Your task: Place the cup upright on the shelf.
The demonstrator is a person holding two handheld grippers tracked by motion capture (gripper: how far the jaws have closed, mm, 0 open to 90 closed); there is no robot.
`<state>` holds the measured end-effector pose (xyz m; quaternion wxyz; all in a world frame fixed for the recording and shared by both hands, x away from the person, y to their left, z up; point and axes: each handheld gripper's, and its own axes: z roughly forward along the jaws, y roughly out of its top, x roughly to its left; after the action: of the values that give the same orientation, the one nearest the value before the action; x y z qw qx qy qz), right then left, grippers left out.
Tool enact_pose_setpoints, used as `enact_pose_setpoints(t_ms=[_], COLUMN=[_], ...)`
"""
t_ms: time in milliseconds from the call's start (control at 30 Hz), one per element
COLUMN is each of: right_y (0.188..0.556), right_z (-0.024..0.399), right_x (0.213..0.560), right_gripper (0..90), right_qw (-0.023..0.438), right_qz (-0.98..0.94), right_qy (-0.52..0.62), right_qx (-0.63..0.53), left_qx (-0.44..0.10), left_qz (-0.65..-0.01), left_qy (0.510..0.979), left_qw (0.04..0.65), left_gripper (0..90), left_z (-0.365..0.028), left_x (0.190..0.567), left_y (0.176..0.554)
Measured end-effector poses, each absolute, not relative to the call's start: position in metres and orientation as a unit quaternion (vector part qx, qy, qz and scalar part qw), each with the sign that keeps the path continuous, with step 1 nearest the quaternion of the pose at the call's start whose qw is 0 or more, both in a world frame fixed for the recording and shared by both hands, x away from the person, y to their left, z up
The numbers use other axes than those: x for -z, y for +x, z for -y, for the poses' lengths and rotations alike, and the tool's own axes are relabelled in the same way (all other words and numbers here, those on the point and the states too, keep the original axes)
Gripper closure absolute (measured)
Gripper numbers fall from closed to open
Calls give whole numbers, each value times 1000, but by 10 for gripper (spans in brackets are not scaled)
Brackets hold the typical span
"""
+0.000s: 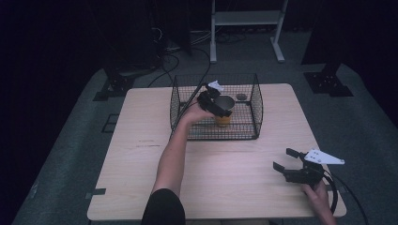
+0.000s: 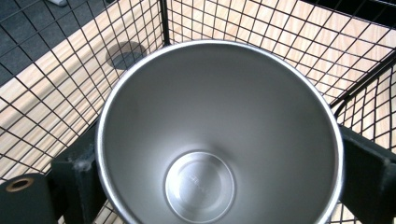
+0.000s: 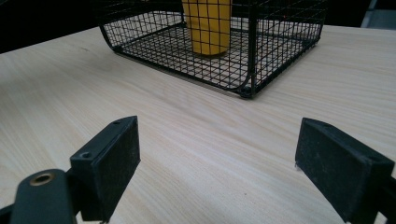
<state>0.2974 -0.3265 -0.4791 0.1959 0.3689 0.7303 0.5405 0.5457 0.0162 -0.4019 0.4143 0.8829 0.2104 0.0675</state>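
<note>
There is one wooden table [image 1: 141, 154], and it is the biggest thing here. On it, toward the far side, sits one black wire basket [image 1: 256, 101] with an open top.

Inside the basket is one yellow cup [image 1: 223, 120] with a shiny steel inside (the right gripper view shows its yellow side [image 3: 208, 28] through the wire). It stands upright, a bit in front of the middle of the basket. Looking down from the left gripper view, the cup [image 2: 219, 135] is a wide silver bowl shape with a round flat bottom, and the wire floor and walls are all around it.

There are two grippers. The left gripper [image 1: 217, 106] is down in the basket, held by one hand reaching in over the near wall. Its two black jaws press on the cup from both sides, one jaw on each side of the rim, so it has a firm hold of the cup.

The right gripper [image 1: 283, 159] rests low over the near right part of the table, well apart from the basket. Its two jaws stand wide apart with bare wood between them, and they hold nothing.

One small dark round spot [image 1: 241, 97] shows on the table by the basket's far wall.
</note>
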Motion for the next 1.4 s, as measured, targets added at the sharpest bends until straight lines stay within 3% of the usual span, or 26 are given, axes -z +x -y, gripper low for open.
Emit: enact_pose_setpoints(t_ms=[933,1400], right_y=[297,297], right_z=[327,327], right_x=[479,479], right_gripper=[129,129], right_qw=[196,195], right_qz=[-730,-730], right_qy=[369,367], right_qx=[-541,-542], left_qx=[-102,-121], left_qz=[-206,-195], left_qy=[856,836], left_qw=[463,498], left_gripper=[24,13], left_z=[-22,-35], left_x=[378,361], left_y=[538,517])
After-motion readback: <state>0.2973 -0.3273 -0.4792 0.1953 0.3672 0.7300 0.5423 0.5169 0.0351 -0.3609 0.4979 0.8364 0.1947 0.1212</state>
